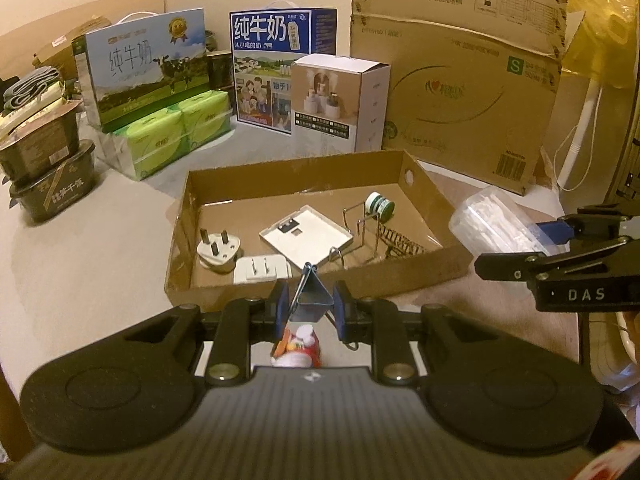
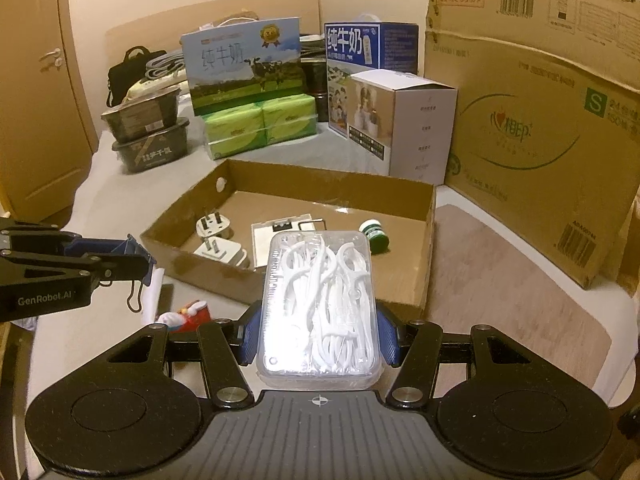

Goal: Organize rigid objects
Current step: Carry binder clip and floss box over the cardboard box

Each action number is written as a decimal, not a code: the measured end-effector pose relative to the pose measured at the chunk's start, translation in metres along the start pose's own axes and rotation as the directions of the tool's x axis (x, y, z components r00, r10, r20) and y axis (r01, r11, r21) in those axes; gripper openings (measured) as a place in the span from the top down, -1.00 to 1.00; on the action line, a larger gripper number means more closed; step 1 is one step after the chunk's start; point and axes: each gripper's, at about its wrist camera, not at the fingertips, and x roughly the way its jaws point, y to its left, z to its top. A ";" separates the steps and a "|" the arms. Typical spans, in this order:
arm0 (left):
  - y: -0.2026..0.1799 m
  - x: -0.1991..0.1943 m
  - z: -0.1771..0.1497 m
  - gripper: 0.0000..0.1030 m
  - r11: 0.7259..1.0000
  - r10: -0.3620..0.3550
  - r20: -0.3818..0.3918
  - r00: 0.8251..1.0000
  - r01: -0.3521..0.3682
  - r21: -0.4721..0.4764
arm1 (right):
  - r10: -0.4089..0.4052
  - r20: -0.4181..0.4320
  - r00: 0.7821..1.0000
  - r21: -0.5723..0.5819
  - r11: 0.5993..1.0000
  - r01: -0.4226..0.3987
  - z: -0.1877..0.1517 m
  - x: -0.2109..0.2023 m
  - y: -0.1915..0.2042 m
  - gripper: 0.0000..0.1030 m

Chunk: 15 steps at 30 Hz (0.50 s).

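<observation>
A shallow cardboard tray (image 1: 320,280) (image 2: 428,240) lies on the bed. In it are a white three-pin plug (image 1: 218,254), a flat white adapter (image 1: 260,268), a white plate (image 1: 306,236), a wire rack (image 1: 380,236) and a small green jar (image 1: 379,205). My left gripper (image 1: 310,306) is shut on a blue binder clip (image 1: 310,296) just before the tray's near wall. My right gripper (image 2: 318,336) is shut on a clear box of white floss picks (image 2: 318,304), held over the tray's near edge. A small red-and-white toy (image 2: 188,314) lies on the bed beneath the left gripper.
Two milk cartons (image 1: 148,64) (image 1: 280,60), green tissue packs (image 1: 176,132), a white product box (image 1: 340,104) and a big cardboard box (image 1: 472,80) stand behind the tray. Stacked dark food tubs (image 1: 44,168) sit at left. A brown mat (image 2: 500,280) lies at right.
</observation>
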 end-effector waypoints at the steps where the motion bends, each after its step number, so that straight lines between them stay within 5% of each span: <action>1: 0.001 0.003 0.003 0.60 1.000 -0.002 0.000 1.000 0.002 0.000 | -0.001 0.000 1.000 0.000 1.000 0.001 0.002 0.002 -0.001 -0.10; 15: 0.019 0.039 0.030 0.60 1.000 -0.010 -0.002 1.000 0.010 0.018 | -0.012 -0.015 1.000 -0.013 1.000 0.011 0.026 0.035 -0.014 -0.10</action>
